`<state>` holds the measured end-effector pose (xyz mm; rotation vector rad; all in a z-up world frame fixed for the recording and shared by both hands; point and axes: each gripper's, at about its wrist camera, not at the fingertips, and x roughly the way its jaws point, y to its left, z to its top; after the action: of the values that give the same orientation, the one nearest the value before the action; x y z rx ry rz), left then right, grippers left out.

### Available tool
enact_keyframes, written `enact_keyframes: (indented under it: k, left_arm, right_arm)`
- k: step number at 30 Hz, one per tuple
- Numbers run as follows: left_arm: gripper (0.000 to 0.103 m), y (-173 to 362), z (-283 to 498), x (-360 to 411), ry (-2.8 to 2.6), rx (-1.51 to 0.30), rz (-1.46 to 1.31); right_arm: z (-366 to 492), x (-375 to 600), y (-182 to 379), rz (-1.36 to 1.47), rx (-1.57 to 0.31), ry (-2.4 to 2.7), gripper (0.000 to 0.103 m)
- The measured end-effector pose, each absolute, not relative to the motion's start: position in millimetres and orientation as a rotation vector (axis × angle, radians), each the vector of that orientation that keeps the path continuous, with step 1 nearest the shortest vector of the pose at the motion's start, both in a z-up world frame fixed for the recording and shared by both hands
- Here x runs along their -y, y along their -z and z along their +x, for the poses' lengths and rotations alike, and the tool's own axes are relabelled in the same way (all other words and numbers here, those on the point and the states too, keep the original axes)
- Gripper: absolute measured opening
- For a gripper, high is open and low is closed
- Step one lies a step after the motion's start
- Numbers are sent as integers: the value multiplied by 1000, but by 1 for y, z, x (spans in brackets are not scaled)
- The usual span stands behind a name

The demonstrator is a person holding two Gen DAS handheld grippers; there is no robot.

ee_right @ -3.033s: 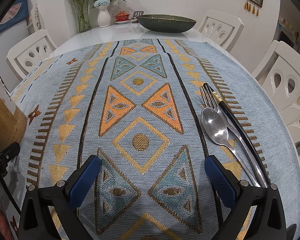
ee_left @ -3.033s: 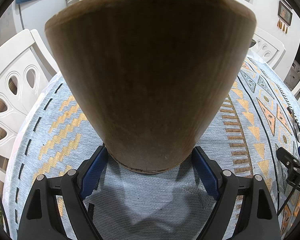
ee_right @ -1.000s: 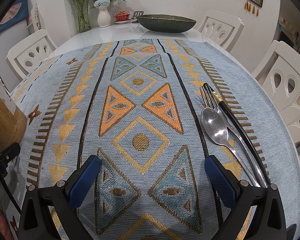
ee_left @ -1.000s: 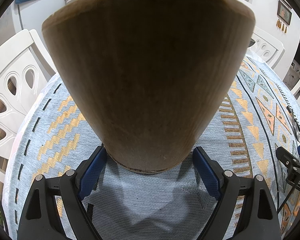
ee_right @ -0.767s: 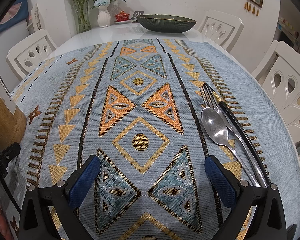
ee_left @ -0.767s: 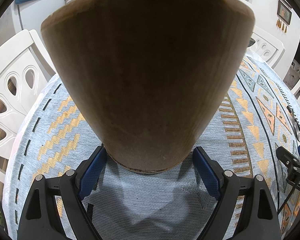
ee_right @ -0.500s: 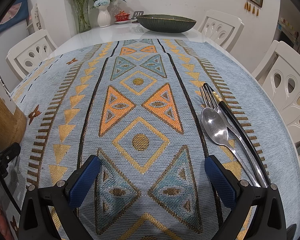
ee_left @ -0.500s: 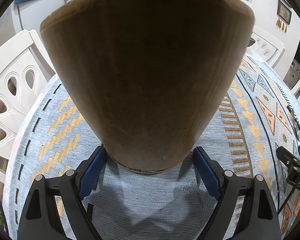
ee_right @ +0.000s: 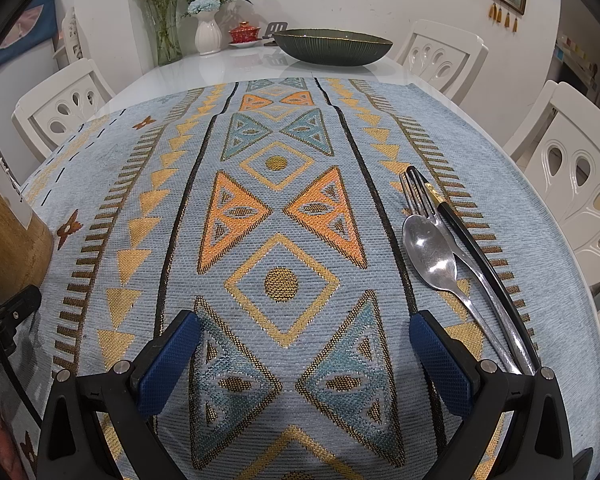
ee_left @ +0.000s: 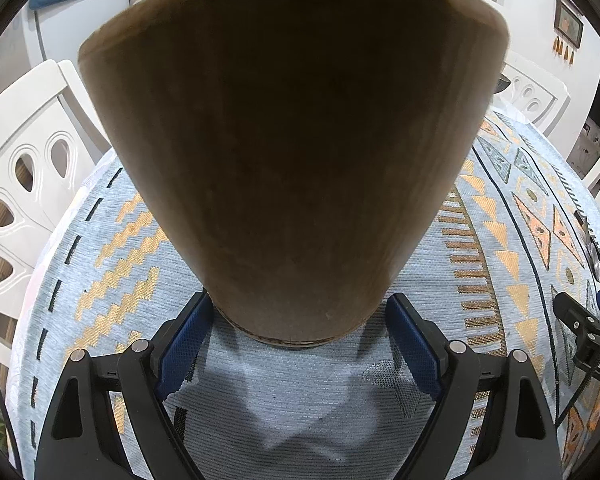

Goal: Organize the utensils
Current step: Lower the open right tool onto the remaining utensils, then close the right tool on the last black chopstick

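Note:
A brown wooden utensil holder [ee_left: 292,152] stands on the patterned cloth and fills the left wrist view. My left gripper [ee_left: 298,300] is at its base, with a blue pad against each side. The holder also shows at the left edge of the right wrist view [ee_right: 8,232]. A silver spoon [ee_right: 432,256], a fork [ee_right: 414,192] and black chopsticks [ee_right: 472,252] lie side by side on the cloth, to the right of my right gripper [ee_right: 304,328]. That gripper hangs open over the cloth with nothing between its fingers.
The light-blue cloth [ee_right: 284,128] covers the near part of a white table. A dark bowl [ee_right: 332,46], a white vase of flowers [ee_right: 208,34] and a red lidded cup [ee_right: 244,34] stand at the far end. White chairs [ee_right: 580,200] surround the table.

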<state>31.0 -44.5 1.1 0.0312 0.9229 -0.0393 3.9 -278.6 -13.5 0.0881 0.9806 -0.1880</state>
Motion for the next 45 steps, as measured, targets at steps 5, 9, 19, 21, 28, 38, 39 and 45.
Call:
enact_keyframes:
  k: [5, 9, 19, 21, 28, 38, 39, 45]
  left_arm:
    - [88, -1, 32, 45, 40, -923, 31]
    - [88, 0, 32, 46, 40, -924, 31]
    - [88, 1, 32, 46, 39, -924, 34]
    - [88, 1, 32, 46, 40, -924, 34]
    - [89, 1, 32, 46, 40, -924, 34]
    - [89, 1, 32, 46, 39, -924, 34]
    - [89, 1, 32, 46, 39, -924, 34]
    - [89, 1, 32, 46, 39, -924, 34]
  right_arm:
    - [4, 279, 13, 92, -981, 186, 103]
    - [7, 282, 11, 101, -1093, 156, 103]
    - [-1, 327, -25, 175, -1179, 42, 87]
    - [-2, 352, -44, 210, -1126, 78, 87]
    - [25, 411, -58, 205, -1174, 100, 66]
    - [51, 425, -27, 145, -1290, 52, 37]
    - [53, 424, -23, 135, -1298, 44, 37]
    - [61, 426, -7, 94, -1341, 38, 23]
